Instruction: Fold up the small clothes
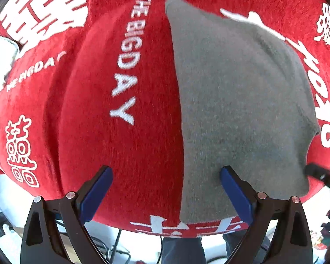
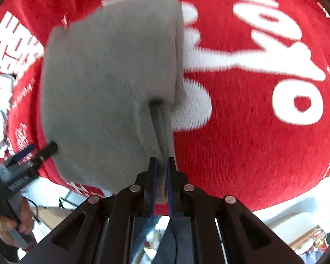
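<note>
A small grey knit garment (image 1: 237, 110) lies on a red blanket (image 1: 125, 154) printed with white letters. My left gripper (image 1: 166, 171) is open, its blue pads straddling the garment's left edge near the near side, holding nothing. In the right wrist view the same grey garment (image 2: 103, 92) shows, partly folded. My right gripper (image 2: 161, 162) is shut on a pinched fold at the garment's near right edge. The right gripper's tip also shows in the left wrist view (image 1: 319, 173), and the left gripper shows at the left in the right wrist view (image 2: 39, 151).
The red blanket (image 2: 253, 143) covers the table and hangs over its near edge. A white crumpled cloth (image 1: 0, 55) lies at the far left. A hand (image 2: 13, 226) holds the left gripper's handle. Floor and cables show below the table edge.
</note>
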`<state>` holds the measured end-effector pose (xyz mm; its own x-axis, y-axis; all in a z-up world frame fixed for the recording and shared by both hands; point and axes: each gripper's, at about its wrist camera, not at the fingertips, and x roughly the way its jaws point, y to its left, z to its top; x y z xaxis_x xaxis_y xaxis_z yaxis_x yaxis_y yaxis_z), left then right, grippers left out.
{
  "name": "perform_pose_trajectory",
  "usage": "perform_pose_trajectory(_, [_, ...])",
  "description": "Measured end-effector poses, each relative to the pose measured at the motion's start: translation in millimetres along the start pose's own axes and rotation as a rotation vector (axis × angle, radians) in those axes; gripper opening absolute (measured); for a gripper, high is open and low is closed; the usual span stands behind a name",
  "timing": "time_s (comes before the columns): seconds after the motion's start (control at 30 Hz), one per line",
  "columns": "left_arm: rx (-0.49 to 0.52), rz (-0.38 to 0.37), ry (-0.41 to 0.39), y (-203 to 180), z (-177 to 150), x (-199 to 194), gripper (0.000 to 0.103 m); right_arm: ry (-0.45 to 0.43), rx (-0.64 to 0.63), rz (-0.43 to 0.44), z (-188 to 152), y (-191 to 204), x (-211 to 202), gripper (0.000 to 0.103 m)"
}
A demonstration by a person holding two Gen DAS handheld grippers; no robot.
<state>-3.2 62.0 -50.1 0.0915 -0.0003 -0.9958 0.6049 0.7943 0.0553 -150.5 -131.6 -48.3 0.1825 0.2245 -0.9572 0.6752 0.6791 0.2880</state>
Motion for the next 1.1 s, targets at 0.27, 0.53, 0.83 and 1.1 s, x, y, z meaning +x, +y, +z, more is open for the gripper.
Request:
perform_pose_trajectory(0.27, [-0.020,0.007,-0.023,4,21,-4,0.099,-0.099,0.091,0.047,50,-12,-17,0.013])
perform_pose_trajectory(0.53, [-0.001,0.019,-0.002,-3,23,-5,0.099,-0.011,0.046,-0.053,49,-17,12,0.020])
perform_pose_trajectory(0.83, [-0.018,0.024,0.014,-4,23,-10,0.099,0.013,0.036,-0.056,39,-25,-9,0.020])
perform_pose_trajectory(1.1, [0.000,0.037,0.021,-8,22,-24,0.099,0.080,0.015,-0.076,19,-20,-15,0.020])
